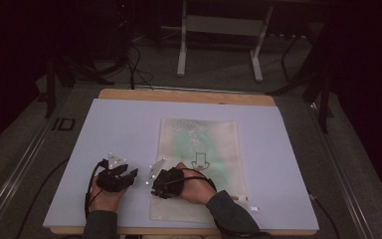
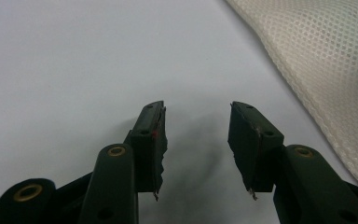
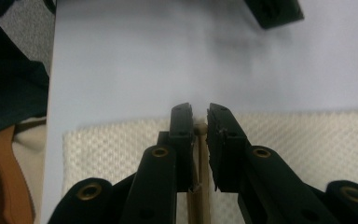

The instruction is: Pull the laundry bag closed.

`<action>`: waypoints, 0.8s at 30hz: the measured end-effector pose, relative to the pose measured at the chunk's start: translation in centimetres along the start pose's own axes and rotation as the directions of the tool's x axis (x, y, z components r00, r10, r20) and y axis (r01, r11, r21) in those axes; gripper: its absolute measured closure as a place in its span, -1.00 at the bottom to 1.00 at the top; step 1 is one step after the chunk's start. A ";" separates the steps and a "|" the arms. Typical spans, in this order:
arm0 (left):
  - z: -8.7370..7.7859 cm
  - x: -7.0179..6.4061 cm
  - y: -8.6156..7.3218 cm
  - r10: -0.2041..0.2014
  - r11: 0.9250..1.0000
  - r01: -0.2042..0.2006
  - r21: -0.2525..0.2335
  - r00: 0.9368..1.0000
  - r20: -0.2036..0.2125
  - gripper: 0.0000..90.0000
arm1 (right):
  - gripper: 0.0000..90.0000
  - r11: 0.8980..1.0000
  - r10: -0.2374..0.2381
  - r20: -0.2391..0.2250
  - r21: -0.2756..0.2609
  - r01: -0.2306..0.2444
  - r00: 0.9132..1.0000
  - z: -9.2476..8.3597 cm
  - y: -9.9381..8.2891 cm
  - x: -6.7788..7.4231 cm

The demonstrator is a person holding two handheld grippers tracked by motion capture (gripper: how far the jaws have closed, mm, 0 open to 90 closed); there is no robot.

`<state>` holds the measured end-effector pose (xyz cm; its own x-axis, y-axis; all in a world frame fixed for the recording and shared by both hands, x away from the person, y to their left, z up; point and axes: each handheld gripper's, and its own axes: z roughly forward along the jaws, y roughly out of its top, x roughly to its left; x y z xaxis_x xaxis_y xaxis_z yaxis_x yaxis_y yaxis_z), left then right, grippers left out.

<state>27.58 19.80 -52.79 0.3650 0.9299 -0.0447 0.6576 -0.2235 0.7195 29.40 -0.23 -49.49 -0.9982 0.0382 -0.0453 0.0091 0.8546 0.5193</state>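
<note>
over mesh bag (image 3: 307, 140), right tool (image 3: 199, 122) clamps thin wooden stick (image 3: 200, 168).

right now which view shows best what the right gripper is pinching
The right gripper view: the right gripper is shut on a thin wooden stick over the white mesh bag. The high view has that gripper at the bag's left edge, stick hidden. The left gripper view catches just the bag's corner.

The mesh bag (image 1: 199, 164) lies flat on the surface (image 1: 119, 129), right of centre; the left gripper (image 1: 129, 175) sits just left of it; the right gripper (image 1: 151, 180) over its near left edge.
</note>
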 end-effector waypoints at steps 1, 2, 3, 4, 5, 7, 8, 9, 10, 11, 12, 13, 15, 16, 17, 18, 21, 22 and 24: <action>0.0 0.0 0.0 0.000 1.000 0.000 -0.002 1.000 0.002 0.24 | 0.79 1.000 0.001 0.000 0.002 -0.001 1.000 0.0 -0.1 0.0; 0.0 0.0 0.0 0.000 1.000 0.000 -0.002 1.000 0.002 0.24 | 0.79 1.000 0.001 0.000 0.002 -0.001 1.000 0.0 -0.1 0.0; 0.0 -0.1 0.0 -0.001 1.000 0.001 -0.002 1.000 0.004 0.24 | 0.79 1.000 0.004 -0.002 0.008 -0.004 1.000 0.0 -0.3 -0.1; 0.0 -0.1 0.0 0.002 1.000 -0.002 0.000 1.000 0.006 0.24 | 0.79 1.000 0.012 -0.006 0.010 -0.012 1.000 0.1 -0.6 -0.1; 0.0 -0.2 0.0 0.002 1.000 -0.002 0.000 1.000 0.008 0.24 | 0.79 1.000 0.017 -0.010 0.009 -0.017 1.000 0.1 -0.7 -0.2; -0.1 -0.3 0.0 0.005 1.000 -0.005 -0.001 1.000 0.013 0.24 | 0.78 1.000 0.025 -0.017 0.010 -0.025 1.000 0.2 -0.8 -0.3; -0.1 -0.3 0.0 0.005 1.000 -0.005 -0.001 1.000 0.013 0.24 | 0.78 1.000 0.025 -0.017 0.010 -0.025 1.000 0.2 -0.8 -0.3; -0.1 -0.4 0.0 0.011 1.000 -0.011 -0.002 1.000 0.017 0.24 | 0.78 0.999 0.030 -0.020 0.013 -0.030 0.999 0.3 -0.8 -0.3; -0.1 -0.5 0.0 0.010 1.000 -0.010 -0.002 1.000 0.019 0.24 | 0.78 0.999 0.038 -0.030 0.022 -0.038 0.999 0.6 -0.8 -0.4; -0.1 -0.6 0.0 0.011 1.000 -0.011 -0.003 1.000 0.021 0.24 | 0.78 0.999 0.046 -0.034 0.029 -0.045 0.998 0.7 -0.8 -0.4; -0.1 -0.6 0.0 0.012 1.000 -0.012 -0.004 1.000 0.023 0.24 | 0.78 0.998 0.050 -0.037 0.034 -0.048 0.998 0.9 -0.9 -0.5; -0.2 -0.6 0.0 0.014 1.000 -0.013 -0.004 1.000 0.027 0.24 | 0.79 0.998 0.053 -0.041 0.032 -0.051 0.998 1.1 -1.0 -0.5; -0.3 -0.8 0.0 0.015 1.000 -0.014 -0.009 0.999 0.036 0.24 | 0.80 0.998 0.057 -0.043 0.033 -0.055 0.997 1.1 -1.0 -0.5; -0.4 -0.8 0.0 0.018 1.000 -0.017 -0.009 0.999 0.041 0.26 | 0.80 0.998 0.057 -0.046 0.026 -0.056 0.997 1.1 -1.2 -0.5; -0.4 -0.9 0.0 0.018 1.000 -0.017 -0.009 0.999 0.046 0.27 | 0.80 0.998 0.056 -0.044 0.026 -0.055 0.997 1.2 -1.2 -0.4; -0.4 -1.0 0.0 0.020 1.000 -0.020 -0.008 0.999 0.048 0.30 | 0.81 0.998 0.055 -0.043 0.029 -0.054 0.998 1.1 -1.2 -0.4; -0.4 -1.2 0.0 0.024 1.000 -0.024 -0.003 0.998 0.060 0.37 | 0.81 0.998 0.051 -0.040 0.030 -0.050 0.998 1.2 -1.2 -0.3; -0.4 -1.3 0.0 0.027 1.000 -0.027 -0.001 0.997 0.069 0.42 | 0.81 0.999 0.046 -0.036 0.029 -0.045 0.998 1.2 -1.2 -0.3; -0.4 -1.4 -0.1 0.023 1.000 -0.023 -0.001 0.996 0.090 0.49 | 0.81 0.999 0.039 -0.030 0.027 -0.038 0.999 1.2 -1.3 -0.2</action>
<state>26.75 18.64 -52.47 0.4376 0.8947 -0.0902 0.6486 -0.2445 0.7208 29.66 -0.71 -51.16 -0.9985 0.0557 0.0005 0.0485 0.8662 0.4974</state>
